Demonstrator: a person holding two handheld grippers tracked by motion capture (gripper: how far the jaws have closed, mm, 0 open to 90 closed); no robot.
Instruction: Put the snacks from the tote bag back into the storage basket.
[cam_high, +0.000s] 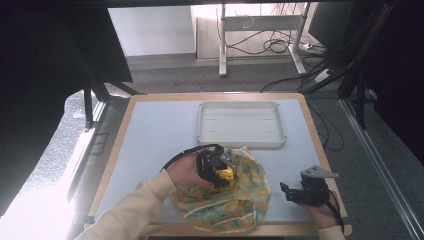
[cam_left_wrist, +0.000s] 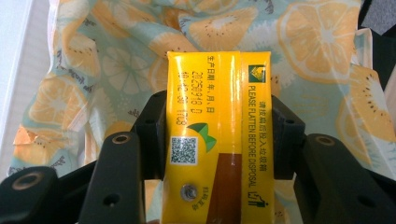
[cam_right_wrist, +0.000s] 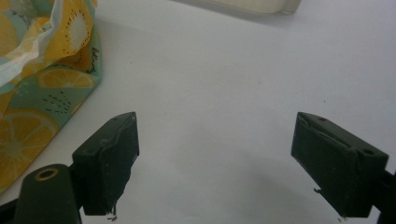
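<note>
One glossy yellow carton (cam_left_wrist: 217, 140), rectangular, clamped over crinkled citrus-print bag (cam_left_wrist: 116, 60), left gripper (cam_left_wrist: 217, 135).

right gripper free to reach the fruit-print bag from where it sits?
Probably yes. The right gripper is open and empty, resting on the table beside the fruit-print bag, with bare surface between them. The left gripper, shut on the yellow carton, sits over the bag's far side.

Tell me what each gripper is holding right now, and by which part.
The left gripper clamps a yellow drink carton by its two long sides, above the fruit-print bag. The right gripper is open and holds nothing.
</note>
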